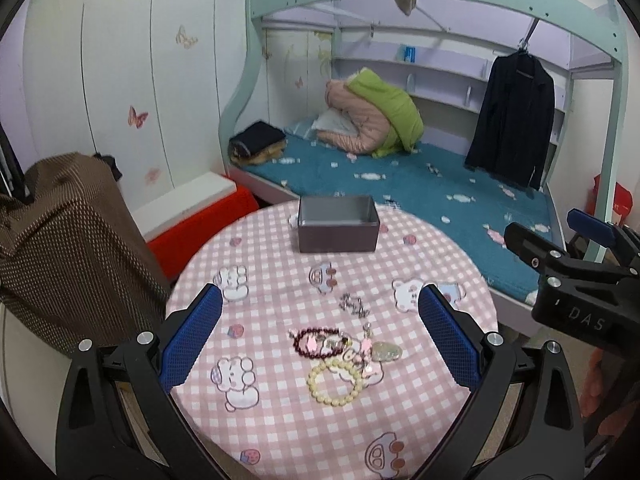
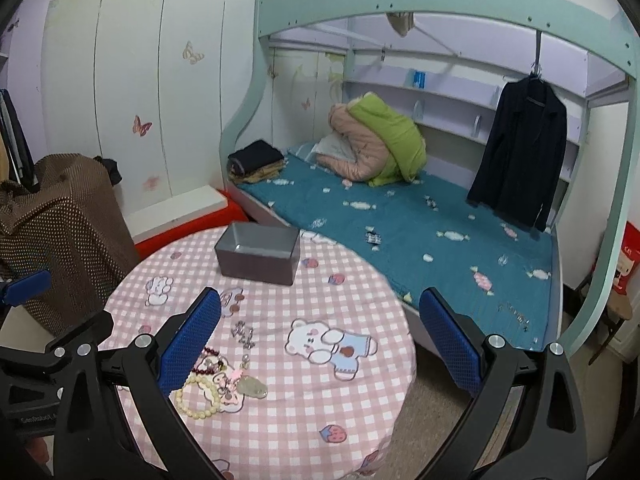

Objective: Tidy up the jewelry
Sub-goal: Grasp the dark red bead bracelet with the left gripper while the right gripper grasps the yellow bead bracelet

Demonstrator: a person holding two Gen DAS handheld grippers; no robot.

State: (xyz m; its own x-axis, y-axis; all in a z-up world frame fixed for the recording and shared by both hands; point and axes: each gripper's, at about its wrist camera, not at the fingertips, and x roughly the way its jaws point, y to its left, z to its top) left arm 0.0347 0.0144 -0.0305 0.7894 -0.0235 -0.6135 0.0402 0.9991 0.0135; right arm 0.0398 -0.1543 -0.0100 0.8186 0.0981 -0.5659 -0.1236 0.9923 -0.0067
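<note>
Both claws are spread wide and holding nothing. The left claw [image 1: 320, 344] hangs over the near part of the round worktop [image 1: 280, 432], its blue pads [image 1: 192, 340] out on either side of the jewelry pile. The right claw [image 2: 320, 340] sits further right, over the bear print and the worktop's right edge, so the pile ends up by its left finger [image 2: 188, 344]. From the left wrist view you can also catch the right claw poking in at the right side, above the bed's edge.

The jewelry's all loose on the pink checked cloth, bunched together on the near side. Nearest is a cream bead bracelet [image 1: 335, 383]. Just beyond it there's a dark red bead bracelet [image 1: 316, 342], and to the right of that a pale green pendant [image 1: 386, 351] with some small pinkish bits touching it, too small to make out. A bit further off lies a little silver chain [image 1: 354, 306], apart from the rest.

On the far side of the worktop, well apart from the pile, stands a grey box [image 1: 338, 224], open on top, and I can't see anything inside it.

Behind all that is a bed [image 2: 440, 232] with a teal blanket, a rolled-up quilt [image 2: 376, 144] and a dark jacket [image 2: 520, 156] hanging off the frame.
</note>
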